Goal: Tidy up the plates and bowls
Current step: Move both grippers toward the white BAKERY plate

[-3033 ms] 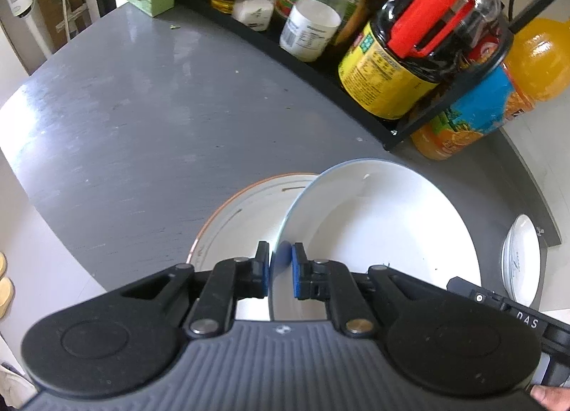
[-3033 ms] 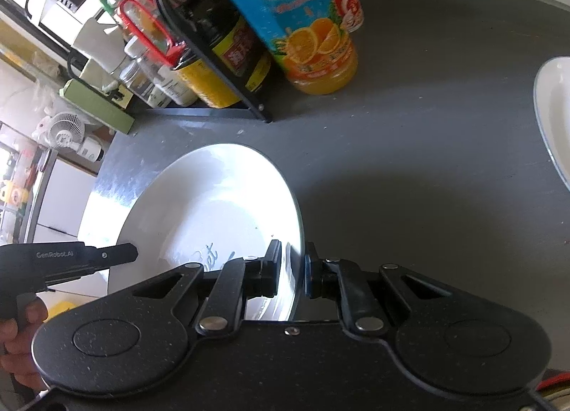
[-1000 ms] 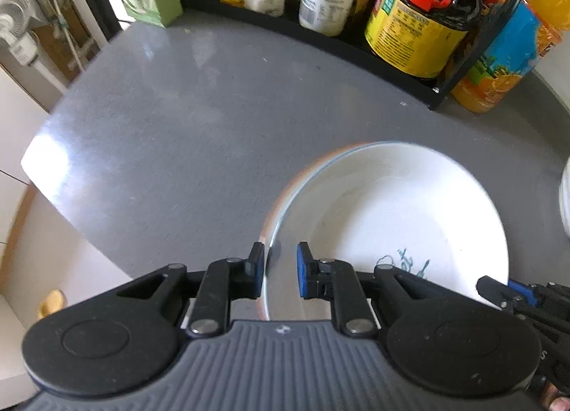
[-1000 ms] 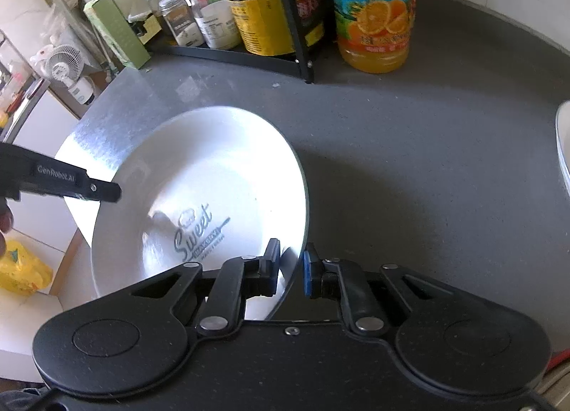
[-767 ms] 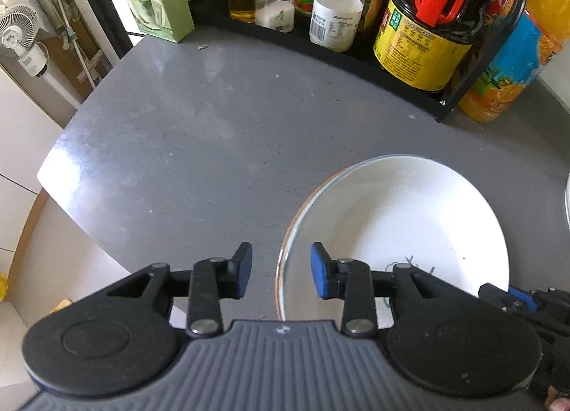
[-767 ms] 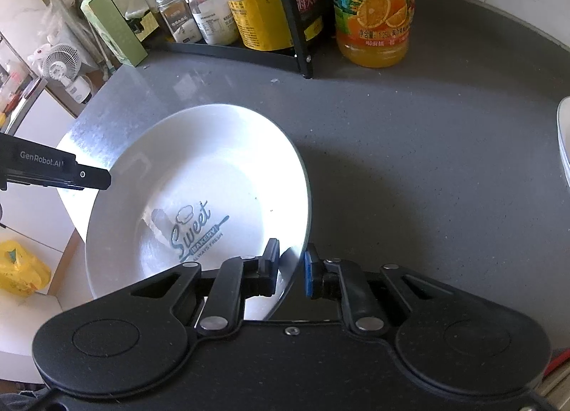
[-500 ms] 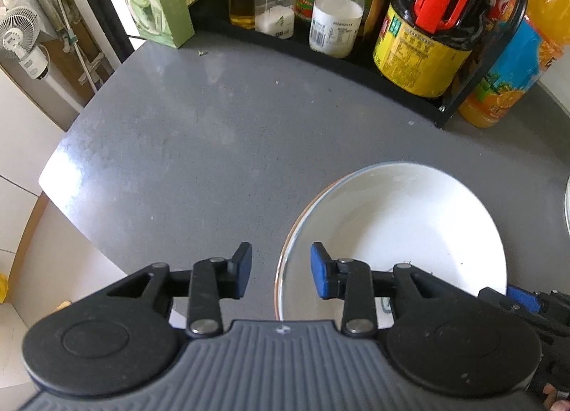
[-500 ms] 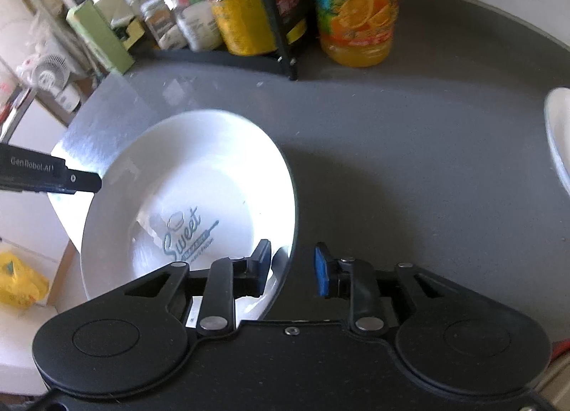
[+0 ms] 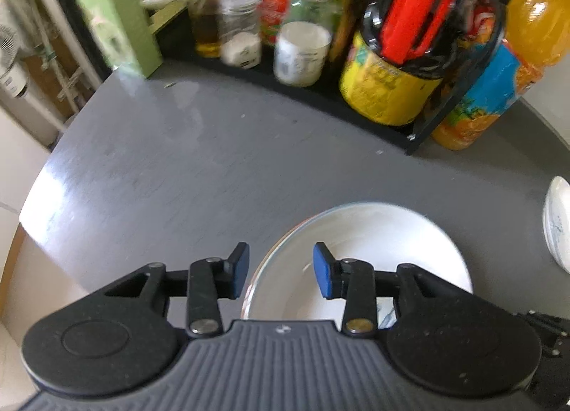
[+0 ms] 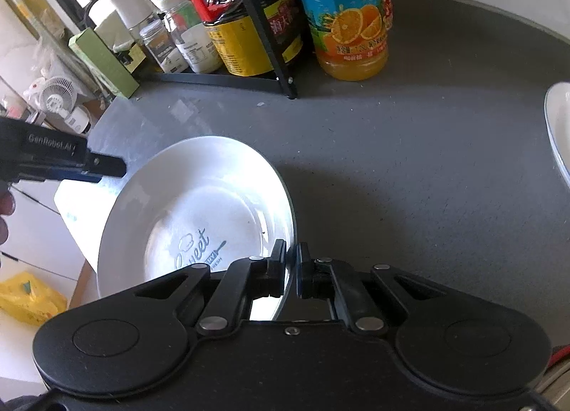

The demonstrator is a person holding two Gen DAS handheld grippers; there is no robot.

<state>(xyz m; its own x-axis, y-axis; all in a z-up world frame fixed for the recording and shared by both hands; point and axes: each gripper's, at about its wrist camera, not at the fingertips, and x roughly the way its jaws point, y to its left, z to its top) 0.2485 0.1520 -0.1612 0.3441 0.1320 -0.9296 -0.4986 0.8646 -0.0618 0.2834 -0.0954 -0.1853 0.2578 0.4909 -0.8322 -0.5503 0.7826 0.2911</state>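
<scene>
L tongs [image 9: 279, 270] are spread wide w/ nothing between the blue pads [image 9: 322, 275]; the gap sits over the near-left rim of the white plate [image 9: 374, 243], pads clear of it on both sides. R tongs [image 10: 291, 268] are pinched shut on the plate's rim at its right-near side, one finger inside the rim, the other outside. In the right wrist view the same plate [image 10: 199, 204] shows blue "Sweet" lettering in its well; it looks tilted, left part hanging past the tabletop's left edge, though whether its far side touches the surface can't be told. In the left wrist view a thin orange-ish rim line shows along the plate's left side; can't tell if that is a 2nd plate underneath.

The grey tabletop [image 10: 409, 168] carries the rest. Near its right edge lies a white bowl [image 10: 559, 133], well apart from the plate, only partly in frame; the left wrist view shows it [image 9: 557, 229] w/ a faint blue pattern inside. At the back edge stands a black wire rack [image 10: 270, 40] full of bottles & jars, incl. a big dark sauce jug w/ red handle [image 9: 409, 36] and a white-lidded jar [image 9: 301, 54]. Just beside the rack's right end stands an orange juice bottle [image 10: 352, 19]. At the rack's left end a green box [image 10: 103, 65] stands upright.

At the left of the right wrist view, the L tool's black body reaches in above the plate's far-left rim, w/ part of a hand [image 10: 5, 211] at the frame edge.
</scene>
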